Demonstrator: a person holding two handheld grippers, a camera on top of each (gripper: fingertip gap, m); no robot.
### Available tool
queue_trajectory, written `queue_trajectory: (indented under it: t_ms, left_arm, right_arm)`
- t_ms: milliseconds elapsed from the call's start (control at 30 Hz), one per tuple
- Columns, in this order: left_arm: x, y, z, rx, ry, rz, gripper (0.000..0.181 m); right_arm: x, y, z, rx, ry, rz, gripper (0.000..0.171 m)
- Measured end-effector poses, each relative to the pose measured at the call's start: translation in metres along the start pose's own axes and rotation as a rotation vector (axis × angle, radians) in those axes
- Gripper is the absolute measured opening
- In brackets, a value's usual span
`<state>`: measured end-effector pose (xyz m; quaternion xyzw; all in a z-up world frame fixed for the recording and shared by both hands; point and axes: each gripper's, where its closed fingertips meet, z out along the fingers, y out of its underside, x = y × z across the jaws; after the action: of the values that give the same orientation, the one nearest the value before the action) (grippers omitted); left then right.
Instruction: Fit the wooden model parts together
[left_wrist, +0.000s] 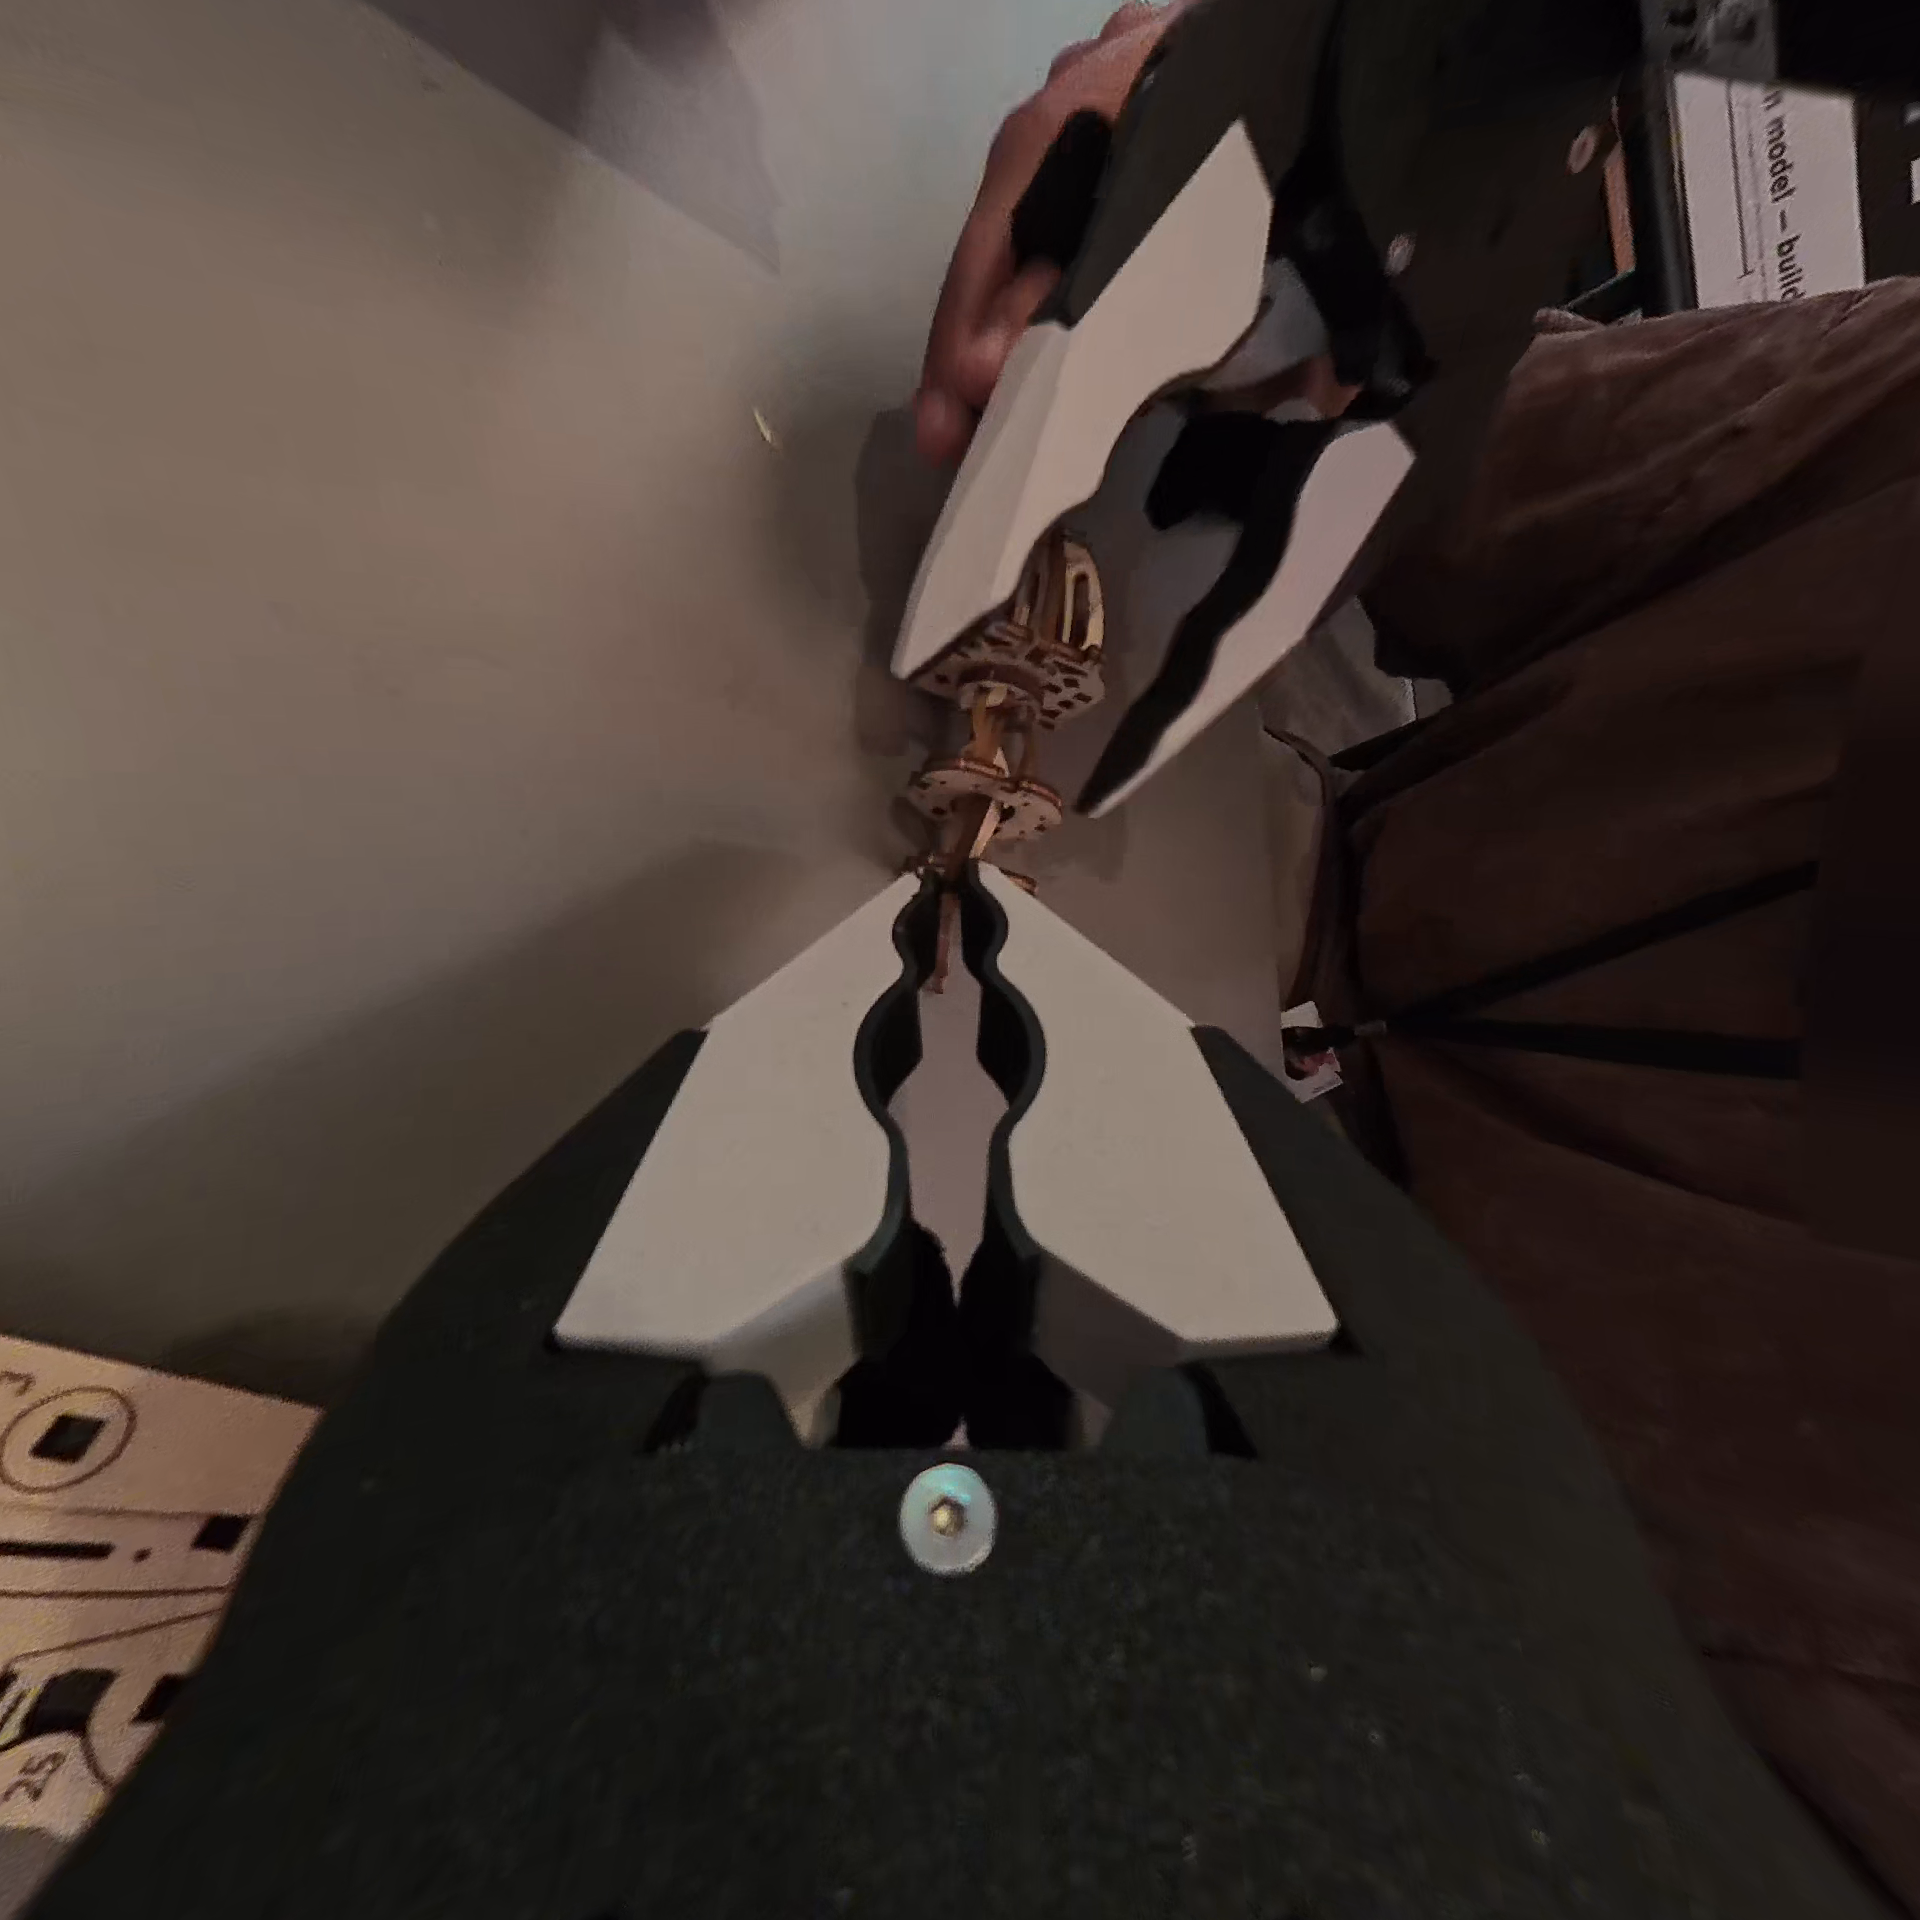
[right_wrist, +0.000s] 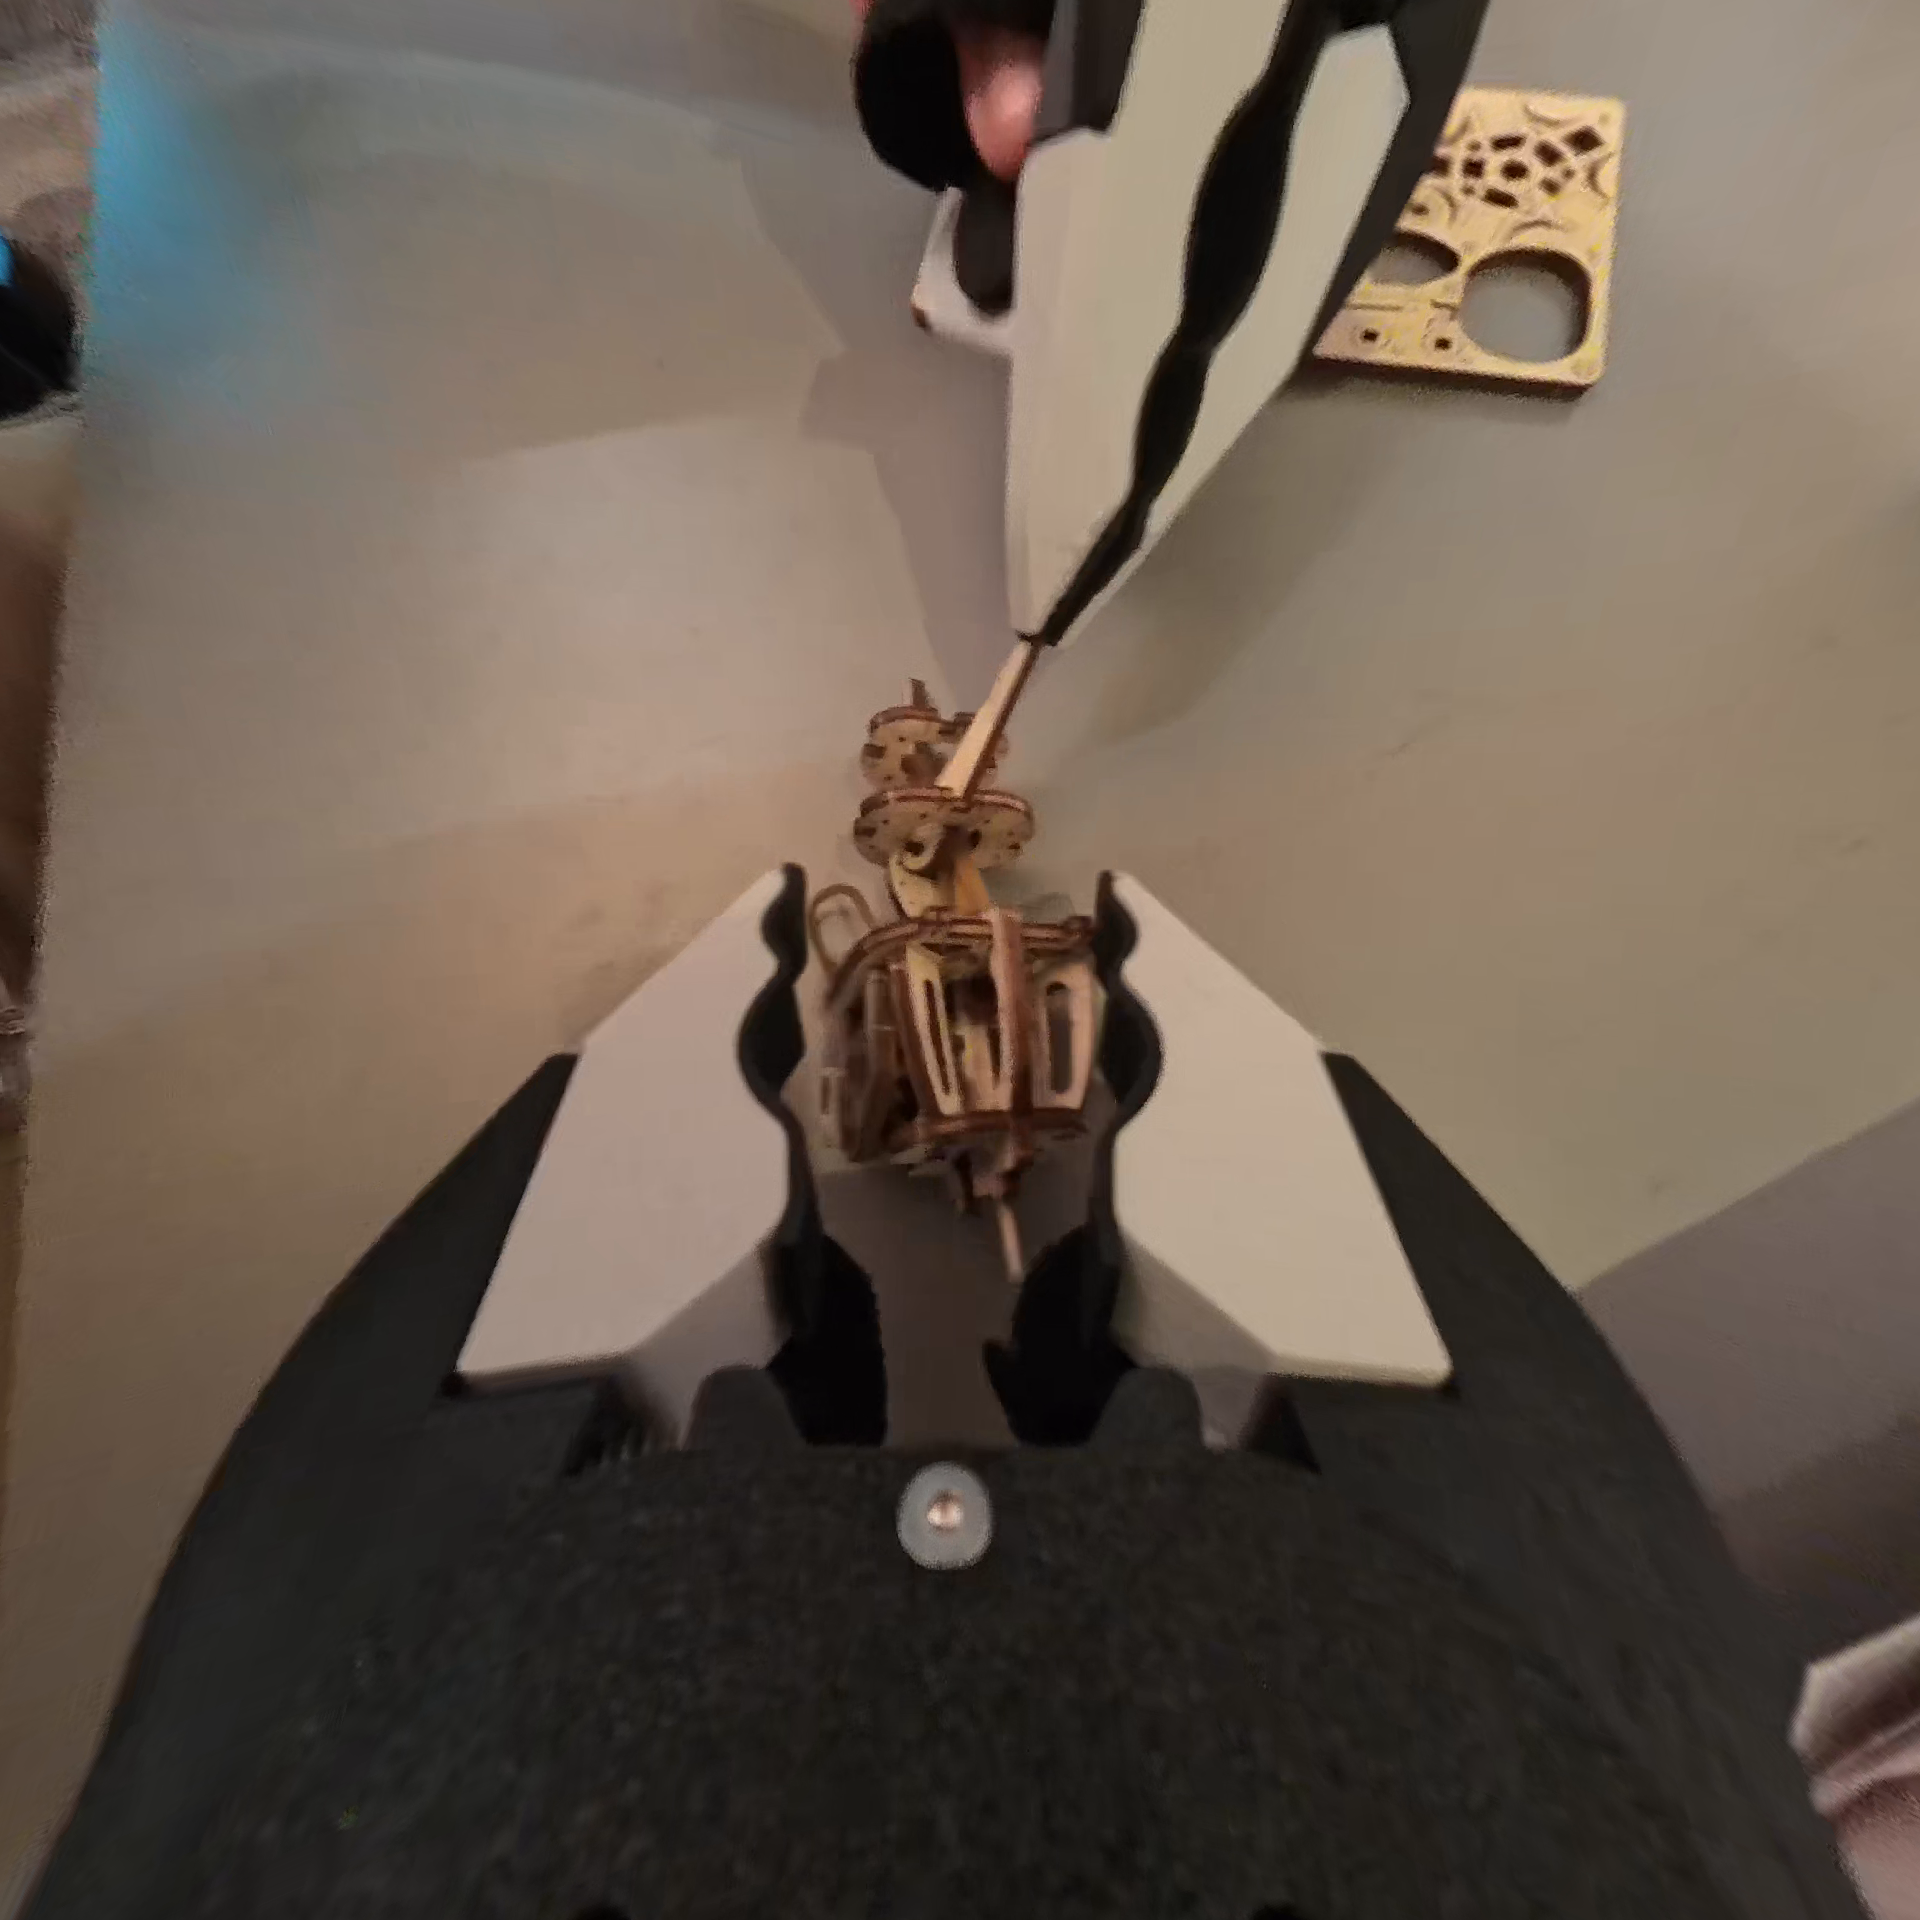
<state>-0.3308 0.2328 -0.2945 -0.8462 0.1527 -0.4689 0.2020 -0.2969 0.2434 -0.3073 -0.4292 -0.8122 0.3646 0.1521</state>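
Note:
A small laser-cut wooden model (right_wrist: 966, 1039) sits between the fingers of my right gripper (right_wrist: 948, 878), which is shut on its cage-like body. A stack of perforated wooden discs (right_wrist: 940, 821) sticks out past the fingertips. My left gripper (left_wrist: 943, 883) is shut on a thin wooden stick (left_wrist: 940, 935) that runs into the discs (left_wrist: 982, 800). In the right wrist view the left gripper (right_wrist: 1039, 634) comes down from the top with the stick (right_wrist: 987, 727) in its tips. In the left wrist view the right gripper (left_wrist: 997, 732) holds the model (left_wrist: 1049, 623) from the upper right.
A punched-out wooden parts sheet (right_wrist: 1475, 239) lies on the grey table (right_wrist: 416, 623) at the far right. A printed paper sheet (left_wrist: 104, 1538) lies at the left gripper's lower left. Brown fabric (left_wrist: 1610, 727) fills the right side. A hand (left_wrist: 977, 291) holds the right gripper. My right fingertips sit around 5 centimeters from my left ones.

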Motion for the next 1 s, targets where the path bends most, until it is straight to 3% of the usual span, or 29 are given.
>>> queue_trajectory:
  t_ms: [33, 300, 633, 733, 867, 1000]
  left_arm:
    - [0.0, 0.0, 0.0, -0.008, -0.011, 0.008, 0.001]
    - [0.002, -0.007, 0.004, -0.026, -0.035, 0.141, 0.001]
    - [-0.005, -0.014, -0.027, 0.032, -0.082, 0.137, 0.001]
    - [0.0, -0.019, -0.042, 0.13, -0.196, 0.171, 0.001]
    - [0.009, -0.007, -0.057, 0.313, -0.493, 0.206, 0.001]
    - [0.066, 0.014, -0.04, 0.51, -0.466, 0.267, 0.0]
  right_arm:
    - [0.002, 0.001, 0.001, -0.006, 0.021, -0.011, 0.047]
    - [-0.002, 0.004, -0.003, -0.049, 0.048, -0.08, 0.047]
    - [-0.008, 0.007, -0.003, -0.056, -0.001, -0.083, 0.046]
    - [-0.006, 0.005, -0.004, -0.036, 0.021, -0.107, 0.047]
    - [-0.001, -0.014, -0.019, 0.105, 0.055, -0.133, 0.049]
    - [0.002, -0.039, -0.046, 0.299, -0.002, -0.056, 0.049]
